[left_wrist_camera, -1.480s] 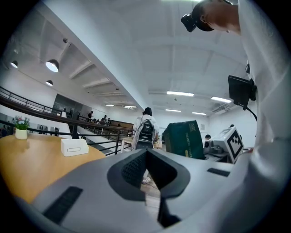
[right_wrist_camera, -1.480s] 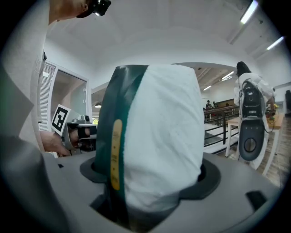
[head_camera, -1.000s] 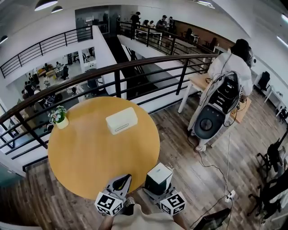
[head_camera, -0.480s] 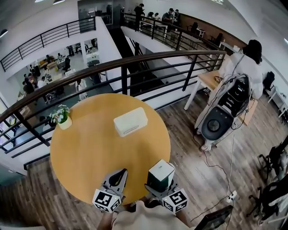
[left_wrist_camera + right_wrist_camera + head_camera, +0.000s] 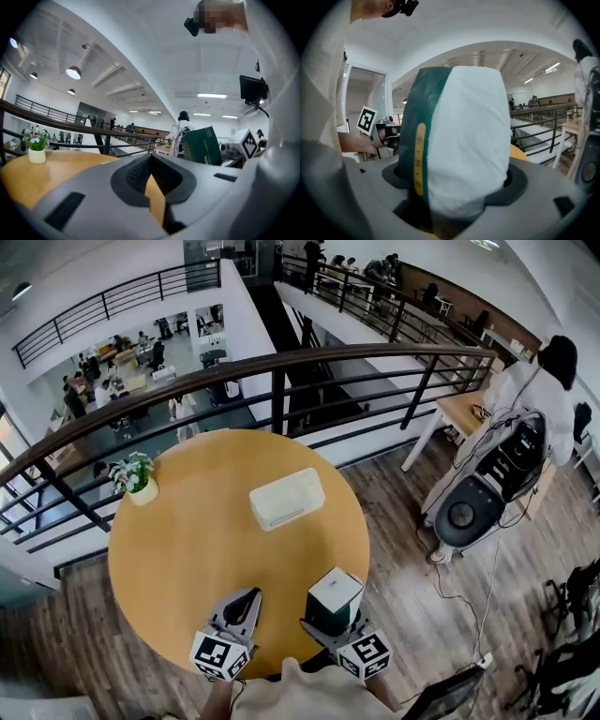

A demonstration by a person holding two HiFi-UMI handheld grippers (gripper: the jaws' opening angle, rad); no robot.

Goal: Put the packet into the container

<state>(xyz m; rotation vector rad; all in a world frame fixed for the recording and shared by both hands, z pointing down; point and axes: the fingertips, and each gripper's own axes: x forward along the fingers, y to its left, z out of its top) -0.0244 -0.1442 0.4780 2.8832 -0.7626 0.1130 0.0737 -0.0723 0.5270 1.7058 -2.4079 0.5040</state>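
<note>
A white, lidless rectangular container sits on the round wooden table, beyond its middle. At the table's near edge my right gripper is shut on a white and dark green packet, held upright. In the right gripper view the packet fills the space between the jaws. My left gripper hovers beside it on the left, shut with nothing in it. In the left gripper view its dark pads meet, and the packet shows at the right.
A small pot of flowers stands at the table's far left. A black railing curves behind the table over a drop to a lower floor. On the right are a person, a desk, a round machine and floor cables.
The head view has shifted, so the table and container sit further right in the picture. Both grippers stay at the near edge, and the right one still holds the packet.
</note>
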